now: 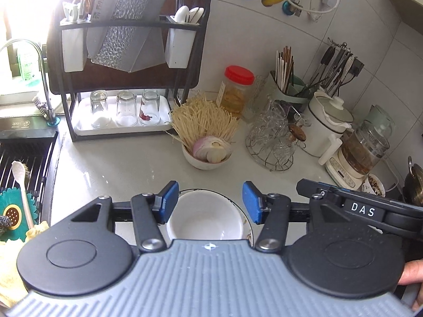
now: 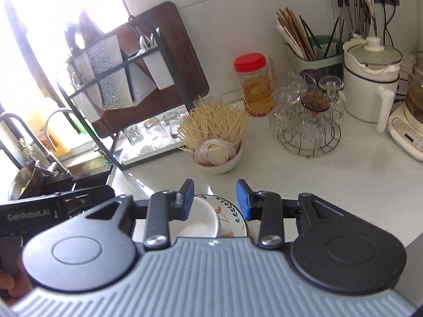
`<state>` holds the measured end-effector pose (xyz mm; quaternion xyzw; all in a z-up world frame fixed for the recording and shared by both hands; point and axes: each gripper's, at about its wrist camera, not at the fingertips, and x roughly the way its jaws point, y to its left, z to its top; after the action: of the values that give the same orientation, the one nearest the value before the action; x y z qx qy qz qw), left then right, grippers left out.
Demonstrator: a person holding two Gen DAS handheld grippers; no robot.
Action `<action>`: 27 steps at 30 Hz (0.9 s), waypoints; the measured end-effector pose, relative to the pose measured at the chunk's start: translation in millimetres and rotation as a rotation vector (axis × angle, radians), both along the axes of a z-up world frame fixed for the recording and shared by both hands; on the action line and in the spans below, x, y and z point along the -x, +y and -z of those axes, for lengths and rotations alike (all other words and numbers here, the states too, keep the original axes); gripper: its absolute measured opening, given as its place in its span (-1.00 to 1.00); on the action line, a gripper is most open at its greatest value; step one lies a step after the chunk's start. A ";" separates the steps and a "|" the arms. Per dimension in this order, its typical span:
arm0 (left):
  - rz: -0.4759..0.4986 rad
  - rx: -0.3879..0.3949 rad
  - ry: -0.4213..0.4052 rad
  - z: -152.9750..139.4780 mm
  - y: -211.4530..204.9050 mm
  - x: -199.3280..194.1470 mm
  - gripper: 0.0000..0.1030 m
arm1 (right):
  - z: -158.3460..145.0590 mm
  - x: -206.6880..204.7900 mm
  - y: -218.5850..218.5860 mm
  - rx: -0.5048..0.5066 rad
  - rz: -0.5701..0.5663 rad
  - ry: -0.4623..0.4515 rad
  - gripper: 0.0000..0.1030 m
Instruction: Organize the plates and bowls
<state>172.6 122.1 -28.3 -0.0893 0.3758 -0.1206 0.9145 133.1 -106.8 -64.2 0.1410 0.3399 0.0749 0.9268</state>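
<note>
The white bowl (image 1: 206, 219) already sits nested on the patterned plate (image 2: 232, 211), both tongs, left (image 1: 208, 202) and right (image 2: 215, 198), are released above them, and the bowl of onion and mushrooms (image 1: 207, 155) looks still unsorted.

Glossy white ceramic bowl (image 1: 206, 222) on smooth, shiny stone-like counter (image 1: 119, 163)

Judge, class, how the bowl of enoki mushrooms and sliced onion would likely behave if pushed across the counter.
The bowl looks glazed and the counter glossy, so it would probably slide easily. The enoki mushrooms rise well above its rim, so it may be top-heavy and shed some.
</note>
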 end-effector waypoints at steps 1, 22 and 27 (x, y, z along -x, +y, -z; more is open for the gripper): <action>-0.004 -0.007 -0.005 -1.2 -2.6 4.0 0.17 | -1.2 4.0 -2.3 0.003 -0.007 -0.012 -0.26; -0.169 -0.054 -0.032 -9.0 -43.5 99.2 0.45 | -10.1 66.0 -37.0 0.013 -0.171 -0.098 -0.26; -0.204 -0.071 -0.036 -12.0 -49.7 125.3 0.56 | -10.6 81.9 -40.8 0.015 -0.205 -0.096 -0.26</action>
<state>47.3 72.5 -16.3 -0.0925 0.3524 -0.0150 0.9311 51.3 -147.6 -53.6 0.0948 0.3082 0.1732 0.9306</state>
